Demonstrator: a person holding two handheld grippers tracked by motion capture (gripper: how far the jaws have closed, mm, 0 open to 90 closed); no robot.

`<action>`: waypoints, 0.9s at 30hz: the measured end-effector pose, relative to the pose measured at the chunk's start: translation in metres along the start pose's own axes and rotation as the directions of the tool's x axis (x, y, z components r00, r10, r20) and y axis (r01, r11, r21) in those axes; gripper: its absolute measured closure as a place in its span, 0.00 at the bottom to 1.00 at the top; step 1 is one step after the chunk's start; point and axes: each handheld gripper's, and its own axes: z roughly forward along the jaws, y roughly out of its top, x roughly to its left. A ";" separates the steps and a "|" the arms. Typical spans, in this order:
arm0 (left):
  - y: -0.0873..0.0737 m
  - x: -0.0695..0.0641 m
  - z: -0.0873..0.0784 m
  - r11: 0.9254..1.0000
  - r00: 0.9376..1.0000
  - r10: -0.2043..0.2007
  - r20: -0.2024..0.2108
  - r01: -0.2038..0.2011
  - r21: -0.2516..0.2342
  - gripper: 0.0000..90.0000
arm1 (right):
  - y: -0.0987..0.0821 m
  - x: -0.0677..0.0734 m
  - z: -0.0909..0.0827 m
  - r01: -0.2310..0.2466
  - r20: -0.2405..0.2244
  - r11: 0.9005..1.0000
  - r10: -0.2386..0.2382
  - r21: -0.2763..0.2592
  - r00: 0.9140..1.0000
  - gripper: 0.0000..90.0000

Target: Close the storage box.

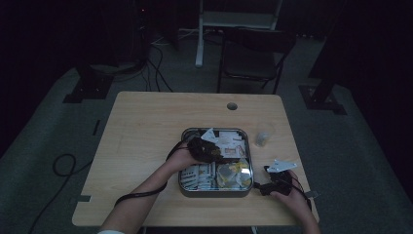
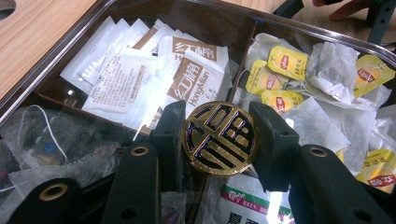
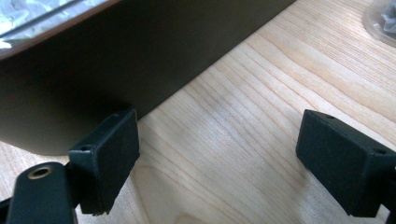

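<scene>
The person's left forearm comes in from the bottom edge of the high view and slants up and to the right, the hand bent over the middle of a divided metal tray [image 1: 184, 187]. The left gripper [image 2: 219, 135] in that hand points down into the tray, its jaws closed on a round gold-and-black medallion [image 2: 220, 139], one pad pressing each side of its rim (the disc stands nearly upright between them, its patterned face toward the camera). Beyond and to the left of the jaws lie white and brown HongMian sachets [image 2: 187, 74]; to the right, past a divider, sit tea bags with yellow tags [image 2: 280, 63]. Clear-wrapped bags [image 2: 42, 135] lie beside the left jaw.

Further right, the right hand rests on the wooden table [image 1: 146, 122] just off the tray's near right corner. The right gripper [image 3: 217, 158] lies low and level over the tabletop, jaws spread wide with only bare wood between them; its left pad is just beside the tray's dark outer wall. A small clear cup [image 1: 263, 139] stands on the table beyond it.
</scene>
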 end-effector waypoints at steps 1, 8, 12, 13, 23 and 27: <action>0.000 0.000 0.000 1.000 1.000 0.002 0.000 -0.002 0.000 0.66 | 0.000 0.000 0.000 -0.002 0.001 1.000 0.002 0.000 1.000 0.15; 0.000 0.003 -0.002 0.999 0.999 -0.049 0.004 0.049 -0.017 0.46 | -0.002 0.001 -0.003 -0.010 0.008 1.000 0.010 0.000 1.000 0.15; -0.003 0.005 -0.007 0.993 0.996 -0.093 -0.004 0.093 -0.075 0.27 | -0.002 0.001 -0.003 -0.010 0.008 1.000 0.010 0.000 1.000 0.15; -0.003 0.005 -0.008 0.992 0.995 -0.097 -0.015 0.096 -0.081 0.23 | -0.002 0.001 -0.003 -0.010 0.008 1.000 0.010 0.000 1.000 0.15; -0.015 0.007 -0.022 0.976 0.979 -0.181 -0.095 0.167 -0.140 0.00 | -0.002 0.001 -0.003 -0.010 0.008 1.000 0.010 0.000 1.000 0.15; -0.020 0.007 -0.029 0.975 0.972 -0.174 -0.156 0.148 -0.163 0.00 | -0.002 0.001 -0.003 -0.010 0.008 1.000 0.010 0.000 1.000 0.15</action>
